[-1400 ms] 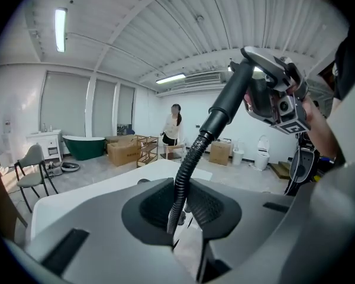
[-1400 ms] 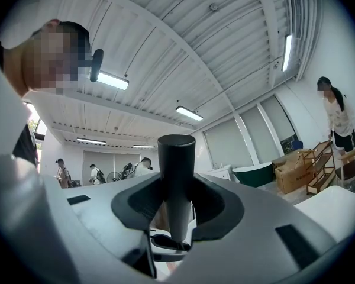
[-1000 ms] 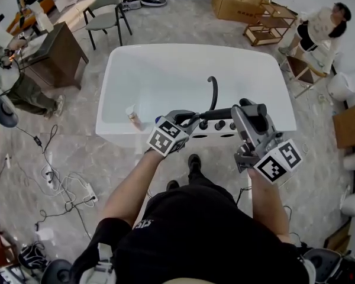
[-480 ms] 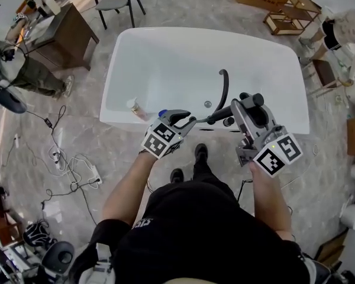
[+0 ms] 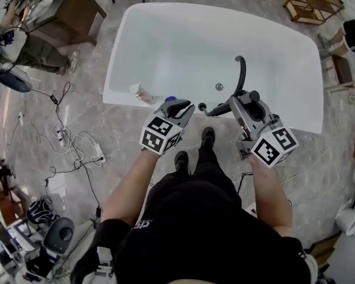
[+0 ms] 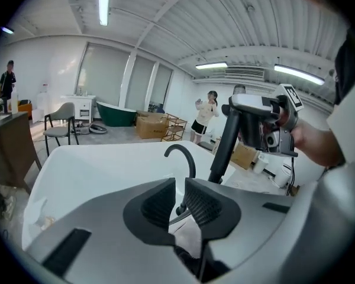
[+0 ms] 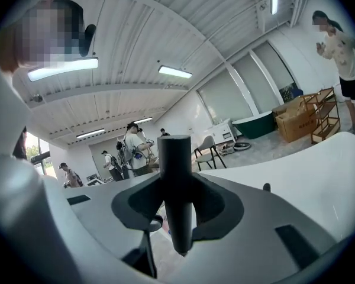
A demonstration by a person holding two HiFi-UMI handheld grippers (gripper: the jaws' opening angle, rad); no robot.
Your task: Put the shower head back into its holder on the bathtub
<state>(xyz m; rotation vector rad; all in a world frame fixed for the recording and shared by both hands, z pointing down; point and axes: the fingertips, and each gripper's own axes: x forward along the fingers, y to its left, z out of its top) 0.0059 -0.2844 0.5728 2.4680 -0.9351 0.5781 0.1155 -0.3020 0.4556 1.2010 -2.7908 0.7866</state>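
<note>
Grippers hover side by side over the near rim of the white bathtub. The right gripper clamps the dark handle of the shower head between its pads. That handle juts from the jaws along the bathtub's near rim, just in front of the curved black spout. The left gripper has just been closing its jaws. They are now drawn almost together, with only a narrow slit left. A thin dark line shows through the slit, and whether the pads touch it cannot be told.
</note>
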